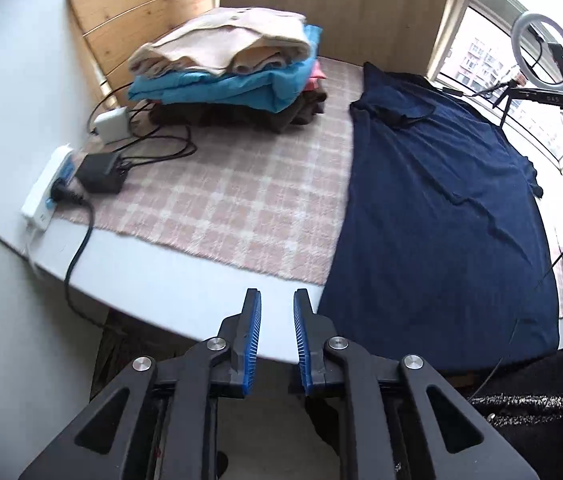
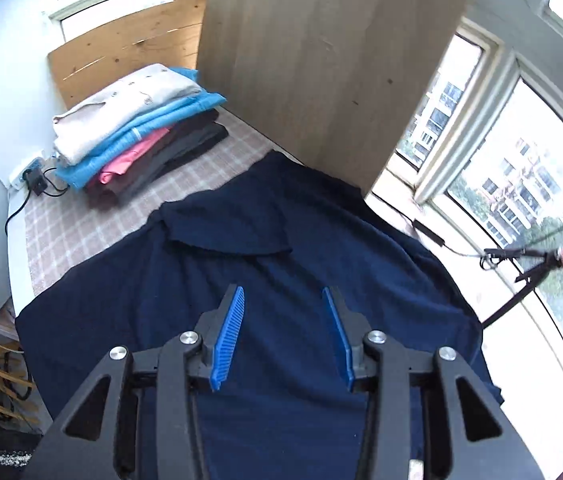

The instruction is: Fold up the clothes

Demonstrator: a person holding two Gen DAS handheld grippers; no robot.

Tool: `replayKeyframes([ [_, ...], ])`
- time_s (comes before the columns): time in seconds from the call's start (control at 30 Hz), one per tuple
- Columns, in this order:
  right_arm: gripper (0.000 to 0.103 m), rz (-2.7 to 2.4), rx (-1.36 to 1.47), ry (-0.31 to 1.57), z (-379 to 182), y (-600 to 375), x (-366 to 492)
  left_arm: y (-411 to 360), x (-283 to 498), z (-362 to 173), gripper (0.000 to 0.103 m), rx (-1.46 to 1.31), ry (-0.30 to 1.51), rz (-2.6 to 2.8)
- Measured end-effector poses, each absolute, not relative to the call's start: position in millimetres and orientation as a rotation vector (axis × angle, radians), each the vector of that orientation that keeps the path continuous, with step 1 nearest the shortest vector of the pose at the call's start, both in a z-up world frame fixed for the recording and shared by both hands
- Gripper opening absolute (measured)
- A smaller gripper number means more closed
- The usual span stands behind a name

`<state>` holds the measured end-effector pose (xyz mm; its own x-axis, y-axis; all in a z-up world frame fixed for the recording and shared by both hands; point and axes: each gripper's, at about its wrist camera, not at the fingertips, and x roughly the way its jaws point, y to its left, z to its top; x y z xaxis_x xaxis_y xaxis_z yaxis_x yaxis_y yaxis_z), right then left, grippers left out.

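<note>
A dark navy garment [image 1: 437, 216] lies spread flat on the right part of the table, over a pink checked cloth [image 1: 221, 200]. My left gripper [image 1: 277, 300] hovers above the table's near edge, left of the garment's hem, with a narrow gap between its blue pads and nothing in it. In the right wrist view the navy garment [image 2: 281, 256] fills the middle, with its collar toward the far side. My right gripper [image 2: 283, 294] hangs above the garment, jaws wide apart and empty. The right gripper's handle [image 1: 561, 76] and the hand on it show at the far right.
A stack of folded clothes [image 1: 233, 68] sits at the back left, cream on top, blue and dark below; it shows again as the stack [image 2: 137, 132]. A power strip [image 1: 47, 188], adapters and cables lie left. A wooden board [image 2: 321, 64] stands behind. A ring light [image 1: 541, 48] stands right.
</note>
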<state>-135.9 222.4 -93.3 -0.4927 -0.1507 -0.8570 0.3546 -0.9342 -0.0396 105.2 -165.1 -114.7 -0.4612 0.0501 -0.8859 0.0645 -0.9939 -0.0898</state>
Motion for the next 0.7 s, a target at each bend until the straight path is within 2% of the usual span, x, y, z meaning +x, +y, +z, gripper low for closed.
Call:
replayKeyframes([
  [0.07,0.036,-2.536,1.457,0.176,-116.0,265.4,-136.6,-139.2,53.3,-122.9,0.017,1.657,0.129,-2.757],
  [0.1,0.025,-2.564,1.482,0.097,-125.5,283.6,-137.8,-130.5,29.0,-128.2,0.018,1.669,0.116,-2.768],
  [0.13,0.020,-2.563,1.491,0.032,-131.8,292.5,-140.8,-122.1,5.1,-133.7,0.019,1.679,0.098,-2.771],
  [0.2,0.021,-2.550,1.502,-0.092,-143.5,307.7,-147.5,-109.3,-32.9,-144.3,0.019,1.694,0.024,-2.767],
  [0.27,0.021,-2.555,1.467,-0.038,-145.8,297.7,-158.4,-100.2,-63.9,-155.2,0.019,1.717,-0.029,-2.769],
  [0.47,0.025,-2.485,1.436,0.169,-157.2,243.4,-231.5,-101.8,-110.9,-174.3,0.020,1.794,0.052,-2.735],
  [0.6,0.038,-2.506,1.417,0.315,-169.5,229.2,-294.0,-100.4,-120.7,-171.6,0.022,1.783,0.072,-2.742],
  [0.7,0.038,-2.489,1.431,0.328,-184.4,230.2,-336.2,-102.0,-128.7,-173.5,0.023,1.790,0.076,-2.734],
])
